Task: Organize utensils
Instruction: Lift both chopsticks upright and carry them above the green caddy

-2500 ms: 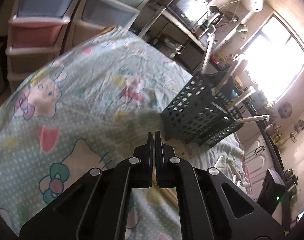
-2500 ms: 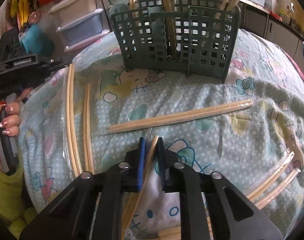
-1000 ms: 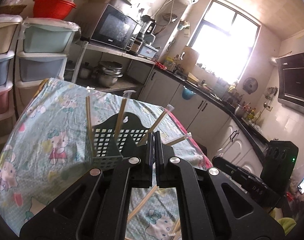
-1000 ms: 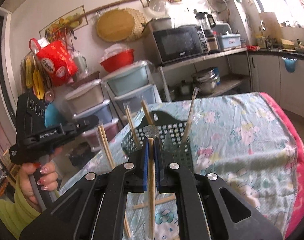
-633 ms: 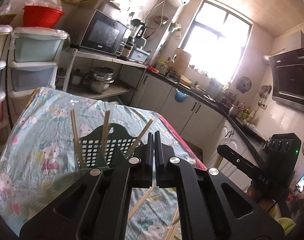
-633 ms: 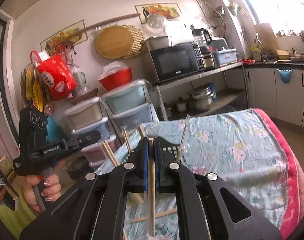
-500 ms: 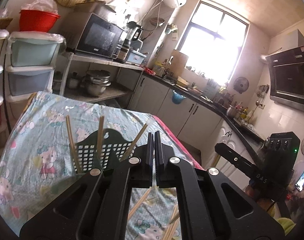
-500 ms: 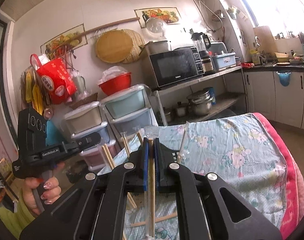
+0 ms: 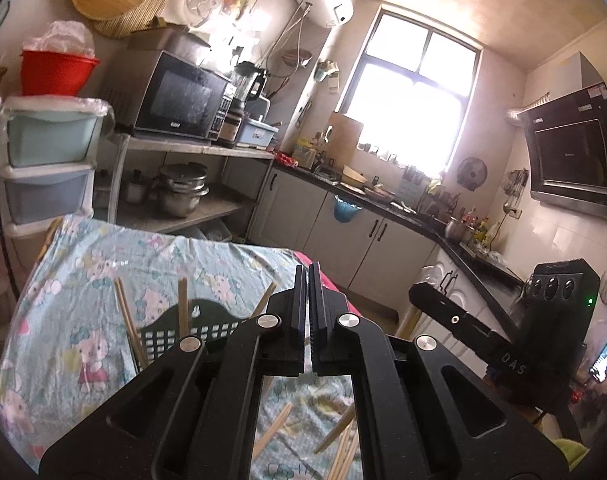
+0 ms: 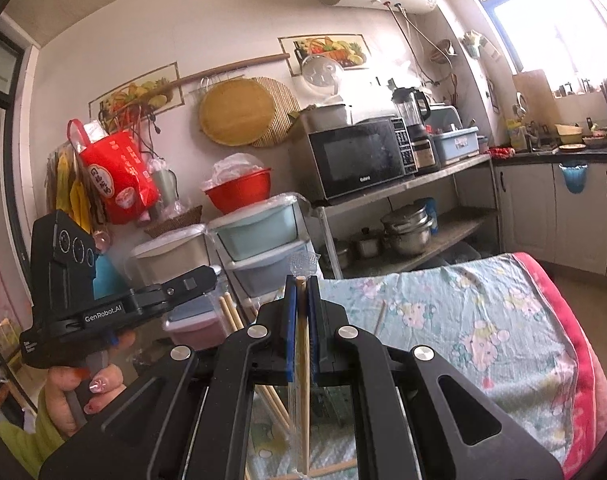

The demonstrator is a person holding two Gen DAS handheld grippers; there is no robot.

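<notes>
My right gripper [image 10: 301, 280] is shut on a plastic-wrapped pair of chopsticks [image 10: 302, 380], held upright high above the table. The dark green slotted utensil basket [image 9: 171, 332] stands on the table below my left gripper, with wrapped chopsticks [image 9: 126, 320] sticking up out of it. In the right wrist view only its chopstick tops [image 10: 231, 314] show behind the fingers. My left gripper [image 9: 306, 270] is shut and empty, raised above the basket. Loose wrapped chopsticks [image 9: 273, 430] lie on the cloth below it.
The table is covered by a Hello Kitty cloth [image 9: 71, 288] with a pink edge [image 10: 575, 352]. Stacked plastic drawers [image 10: 259, 240] and a shelf with a microwave [image 10: 359, 160] stand beyond it. The other hand-held gripper [image 10: 103, 300] is at the left.
Both grippers have risen further and tilted up, so the basket sits lower in both views. The right gripper still holds the chopsticks.
</notes>
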